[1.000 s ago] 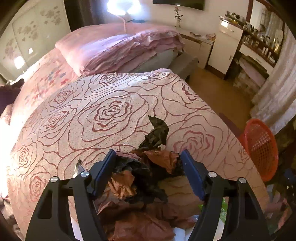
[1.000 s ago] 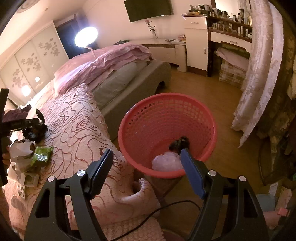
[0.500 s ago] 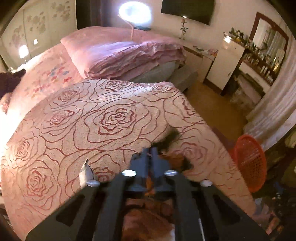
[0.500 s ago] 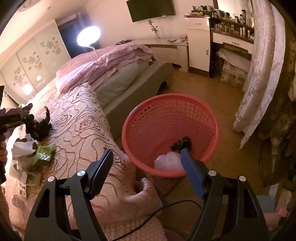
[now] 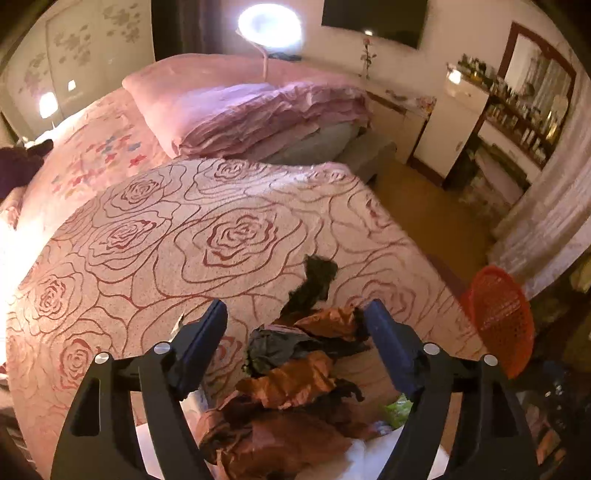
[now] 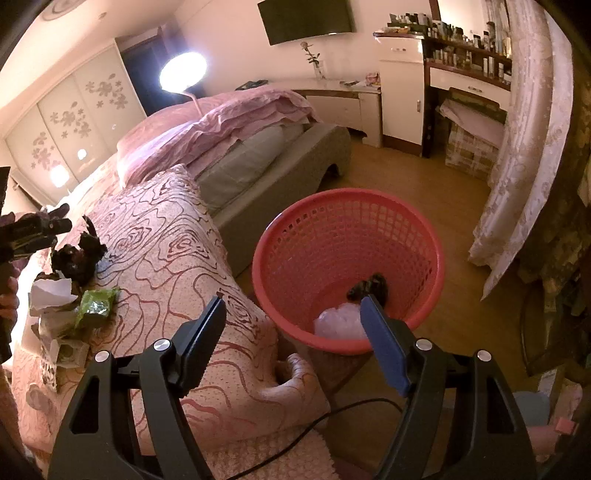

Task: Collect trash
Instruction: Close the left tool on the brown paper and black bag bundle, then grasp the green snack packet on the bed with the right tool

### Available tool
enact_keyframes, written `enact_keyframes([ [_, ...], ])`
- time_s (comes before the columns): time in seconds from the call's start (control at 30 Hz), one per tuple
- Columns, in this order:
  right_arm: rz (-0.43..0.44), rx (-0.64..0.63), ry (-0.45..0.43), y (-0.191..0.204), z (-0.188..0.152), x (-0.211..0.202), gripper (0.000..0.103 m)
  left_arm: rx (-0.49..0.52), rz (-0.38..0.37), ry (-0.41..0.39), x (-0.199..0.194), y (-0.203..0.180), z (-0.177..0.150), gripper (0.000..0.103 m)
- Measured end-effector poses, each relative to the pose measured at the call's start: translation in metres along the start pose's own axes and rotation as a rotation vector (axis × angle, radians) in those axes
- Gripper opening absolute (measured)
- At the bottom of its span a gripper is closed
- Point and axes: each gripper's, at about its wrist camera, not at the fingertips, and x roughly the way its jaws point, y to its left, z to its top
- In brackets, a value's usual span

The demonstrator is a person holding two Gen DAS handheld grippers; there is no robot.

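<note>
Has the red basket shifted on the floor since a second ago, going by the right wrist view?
No. The red basket sits in the same spot beside the bed corner, with the same white and dark trash inside.

Bedroom, warm dim light. A round lamp [image 6: 183, 70] glared beside the bed [image 6: 255, 155] — pink folded quilts [image 5: 258, 110] stacked on it, rose-patterned cover [image 5: 207, 236] spread nearer. Wall-mounted television [image 6: 306, 18] hung dark on a pale wall. White cabinet [image 6: 400, 99] and cluttered shelves [image 6: 465, 48] stood beyond a wooden floor [image 6: 406, 173]. Floral wardrobe doors [image 6: 70, 118] at the left — pale curtain [image 6: 524, 147] at the right.
</note>
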Motion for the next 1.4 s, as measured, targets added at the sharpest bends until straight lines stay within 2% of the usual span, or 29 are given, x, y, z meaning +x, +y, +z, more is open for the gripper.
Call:
enact_keyframes([
  [0.03,0.0,-0.001,0.0,0.0,-0.001,0.0,0.073,0.012,0.018,0.022,0.004,-0.001,-0.002,0.075],
  [0.2,0.002,-0.005,0.007,0.001,-0.001,0.003,0.073,0.027,-0.007,0.117,0.023,-0.003,-0.013,0.072],
  [0.23,0.002,-0.005,0.008,0.001,-0.002,0.004,0.073,0.022,-0.017,0.123,0.026,-0.003,-0.015,0.066],
  [0.27,0.002,-0.007,0.01,0.002,-0.002,0.004,0.073,0.014,-0.033,0.131,0.028,-0.002,-0.016,0.044],
  [0.3,0.002,-0.008,0.011,0.002,-0.003,0.005,0.073,0.001,-0.048,0.144,0.031,-0.001,-0.017,0.039],
  [0.4,0.004,-0.014,0.012,0.005,-0.003,0.005,0.073,0.0,-0.048,0.131,0.032,0.0,-0.018,0.034],
  [0.6,0.018,-0.045,0.016,0.018,-0.004,0.006,0.073,-0.031,-0.054,0.085,0.021,0.003,-0.016,0.031],
  [0.93,0.11,-0.147,0.036,0.067,0.002,0.009,0.073,-0.03,-0.035,-0.089,-0.028,-0.004,-0.015,0.031],
  [1.4,0.282,-0.306,0.096,0.157,0.005,0.026,0.073,-0.048,-0.047,-0.135,-0.045,0.006,-0.023,0.031],
])
